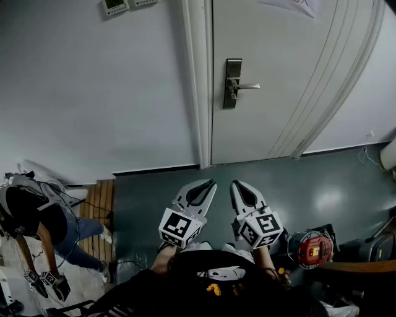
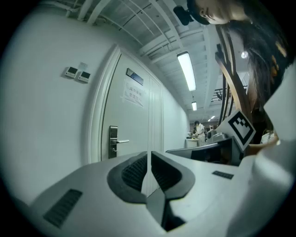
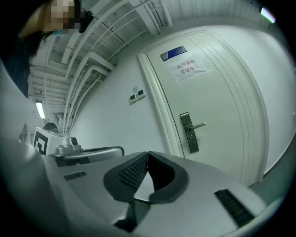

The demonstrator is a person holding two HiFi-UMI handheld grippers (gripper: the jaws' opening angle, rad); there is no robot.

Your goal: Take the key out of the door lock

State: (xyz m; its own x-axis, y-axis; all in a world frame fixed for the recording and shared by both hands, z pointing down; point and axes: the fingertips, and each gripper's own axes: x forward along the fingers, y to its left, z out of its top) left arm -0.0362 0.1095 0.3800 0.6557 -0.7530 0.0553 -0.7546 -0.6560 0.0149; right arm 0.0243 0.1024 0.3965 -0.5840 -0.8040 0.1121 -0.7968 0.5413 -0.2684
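A pale door stands shut ahead of me, with a dark metal lock plate and a silver lever handle. The key is too small to make out on the plate. Both grippers are held low and well short of the door, over the grey floor. The left gripper is shut with nothing in it, and so is the right gripper. In the left gripper view the left gripper has its pads together, the lock plate far off. The right gripper is likewise shut, its lock plate distant.
A person stands at the lower left holding another pair of grippers. Wooden slats lie on the floor beside the wall. A red device and cables sit at the lower right. Wall switches are left of the door frame.
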